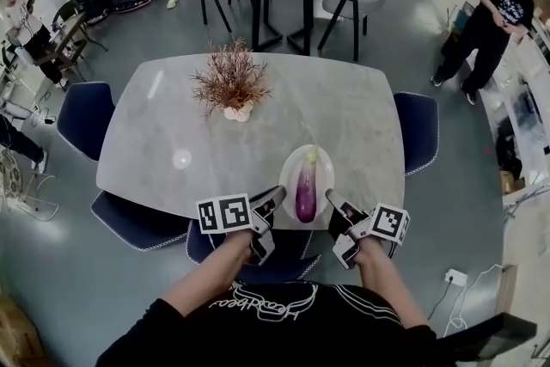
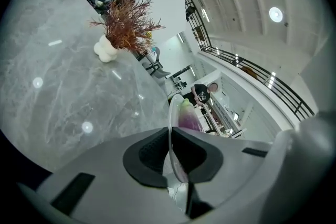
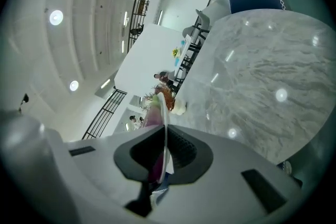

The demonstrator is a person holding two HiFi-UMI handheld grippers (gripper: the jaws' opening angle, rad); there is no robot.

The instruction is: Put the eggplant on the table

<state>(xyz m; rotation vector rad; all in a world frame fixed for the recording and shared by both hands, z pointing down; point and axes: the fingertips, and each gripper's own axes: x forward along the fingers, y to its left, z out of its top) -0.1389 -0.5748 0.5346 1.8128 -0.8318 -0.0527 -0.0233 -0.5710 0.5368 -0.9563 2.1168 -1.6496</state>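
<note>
nearest the lens, at the bottom of the head view, the person's forearms (image 1: 206, 278) reach forward, one to each side of a white plate (image 1: 290, 157). at lower centre-left, the left tongs (image 1: 270, 204) are pinching the plate's left rim, which shows as a thin edge between the pads in the left gripper view. at lower centre-right, the right tongs (image 1: 333, 204) are clamped on the opposite rim the same way. the eggplant (image 1: 306, 190) lies lengthwise on the plate, green cap away from the person, over the near edge of the grey worktop (image 1: 163, 133). whether the plate's base touches the stone i cannot tell. both tongs tip slightly downward and angle in toward each other. to do this well, i'd judge: keep both rims level so the eggplant cannot roll, lower both hands together, stay short of the dried plant (image 1: 230, 83), and release only once the plate sits fully on the worktop.
</note>
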